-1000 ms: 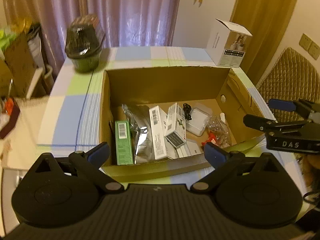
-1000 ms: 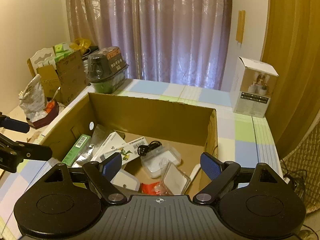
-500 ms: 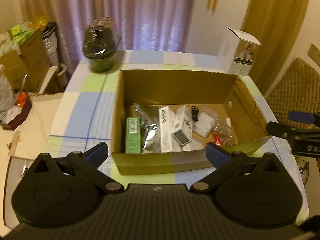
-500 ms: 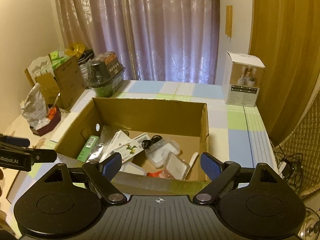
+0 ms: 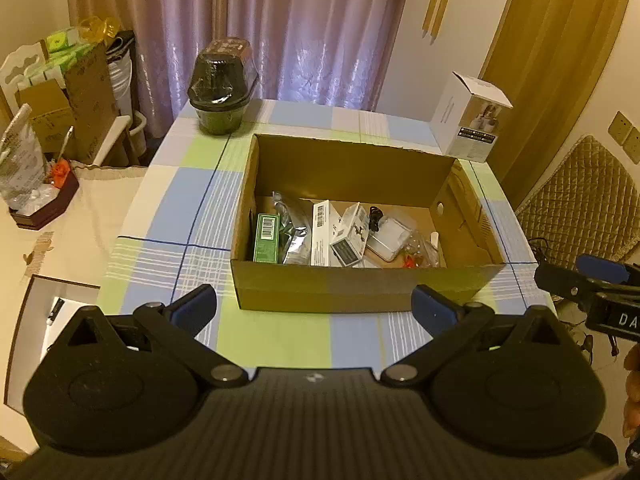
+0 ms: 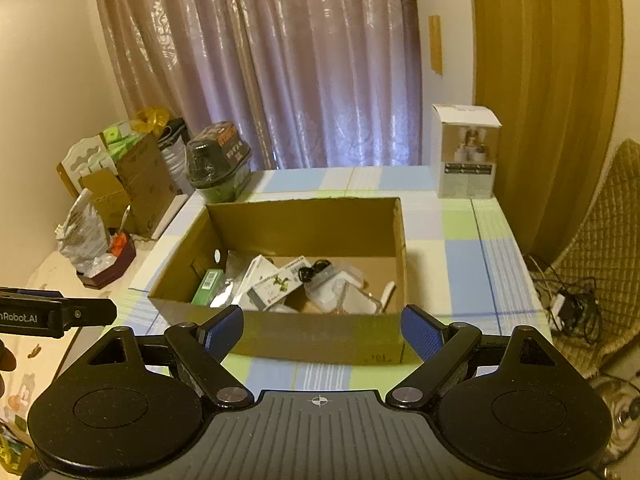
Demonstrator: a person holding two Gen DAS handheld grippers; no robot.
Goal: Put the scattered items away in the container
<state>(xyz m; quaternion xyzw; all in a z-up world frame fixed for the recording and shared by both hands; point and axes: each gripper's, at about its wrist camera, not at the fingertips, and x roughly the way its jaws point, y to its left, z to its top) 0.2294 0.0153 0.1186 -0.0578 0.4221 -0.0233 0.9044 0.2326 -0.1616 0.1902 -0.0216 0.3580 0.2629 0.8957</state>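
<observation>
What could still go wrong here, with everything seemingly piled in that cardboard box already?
The white carton and the dark domed tub stand outside the cardboard box, perhaps overlooked. Inside, the green box and silver pouch lie loosely piled, so shifting the box might jumble them.

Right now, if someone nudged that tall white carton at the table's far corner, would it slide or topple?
The white carton stands upright and taller than wide, so a high push would probably tip it. Its thin card and open top flap suggest it is light, so a low nudge likely slides it across the checked tablecloth.
</observation>
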